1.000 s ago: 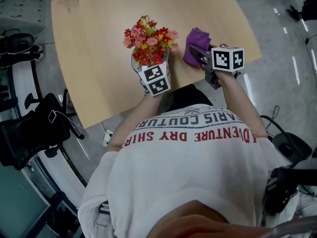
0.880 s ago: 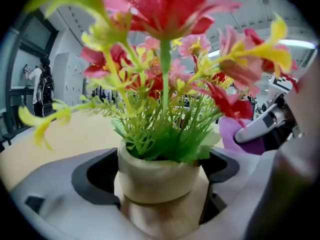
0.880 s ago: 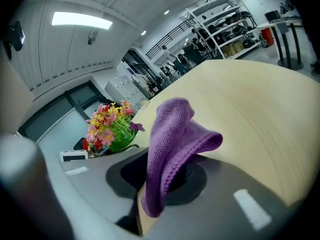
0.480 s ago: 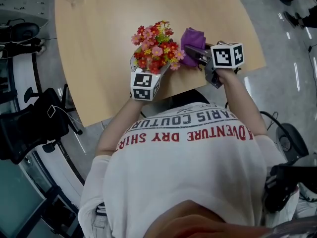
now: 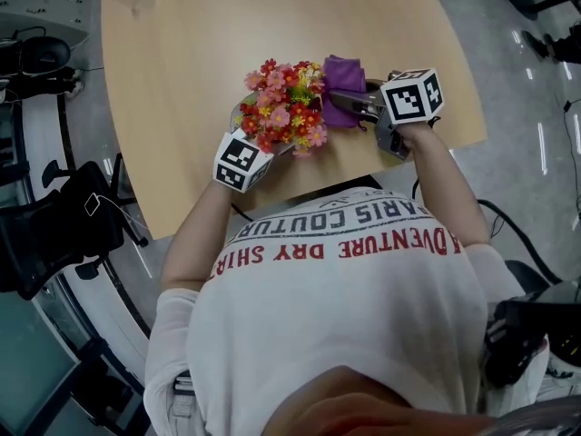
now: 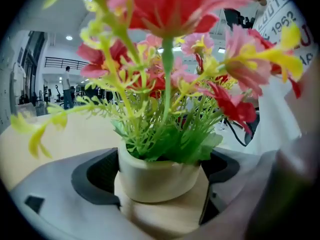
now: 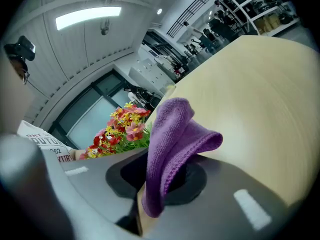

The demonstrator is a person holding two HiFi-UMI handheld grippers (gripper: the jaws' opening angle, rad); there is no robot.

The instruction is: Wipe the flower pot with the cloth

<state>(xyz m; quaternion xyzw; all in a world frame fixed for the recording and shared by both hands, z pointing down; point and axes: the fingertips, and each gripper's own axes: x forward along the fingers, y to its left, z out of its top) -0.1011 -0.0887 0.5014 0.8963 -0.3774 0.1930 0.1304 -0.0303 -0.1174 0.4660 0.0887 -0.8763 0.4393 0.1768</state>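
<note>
Purple cloth [image 7: 170, 144] fills right hand-held gripper [image 7: 161, 186]; flowers [image 5: 283, 109] screen the pot [image 6: 156, 173] clamped in left hand-held gripper [image 6: 160, 186].

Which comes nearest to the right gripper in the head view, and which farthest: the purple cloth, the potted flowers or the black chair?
1. purple cloth, held in the right gripper's jaws.
2. potted flowers, just to its left.
3. black chair, off the table, far left.

White T-shirt [image 5: 345, 316], red-and-grey lettering [image 5: 349, 234]
</note>
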